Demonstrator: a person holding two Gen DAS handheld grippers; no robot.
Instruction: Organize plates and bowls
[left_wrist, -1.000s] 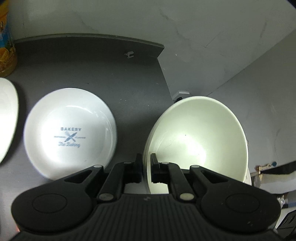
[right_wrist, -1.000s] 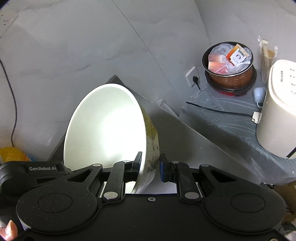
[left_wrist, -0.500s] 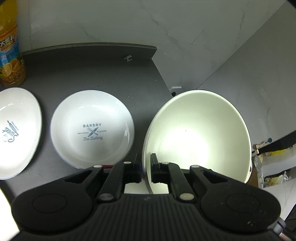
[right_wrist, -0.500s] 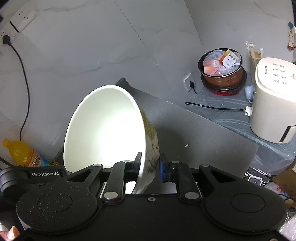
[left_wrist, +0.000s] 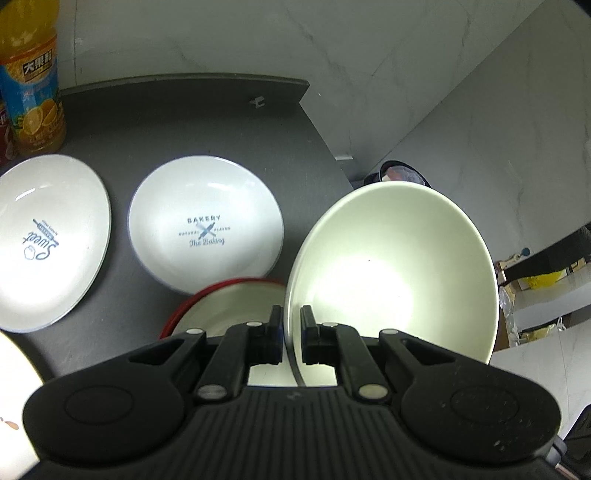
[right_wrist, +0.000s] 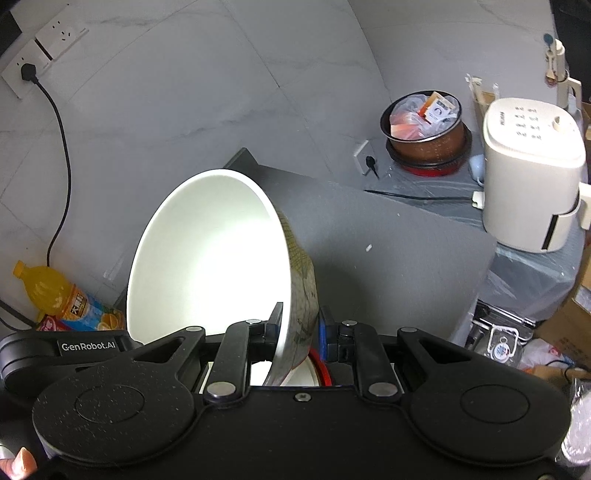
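Observation:
My left gripper (left_wrist: 291, 334) is shut on the rim of a pale cream bowl (left_wrist: 399, 269), held tilted in the air. My right gripper (right_wrist: 301, 332) is shut on the rim of a white bowl (right_wrist: 210, 258) with a patterned outside, also tilted and lifted. A red-rimmed bowl (left_wrist: 229, 299) sits just below both grippers; its rim also shows in the right wrist view (right_wrist: 319, 363). Two white plates lie on the dark table (left_wrist: 177, 122): a "Bakery" plate (left_wrist: 207, 221) in the middle and a "Sweet" plate (left_wrist: 44, 240) at left.
An orange juice bottle (left_wrist: 33, 92) stands at the table's back left; it also shows in the right wrist view (right_wrist: 62, 299). A white appliance (right_wrist: 532, 173) and a brown pot (right_wrist: 424, 133) sit on a lower surface to the right. A white rim (left_wrist: 14, 387) shows at far left.
Both grippers have risen and pulled back with their bowls. More of the table came into view: the second plate, the bottle and the red-rimmed bowl below.

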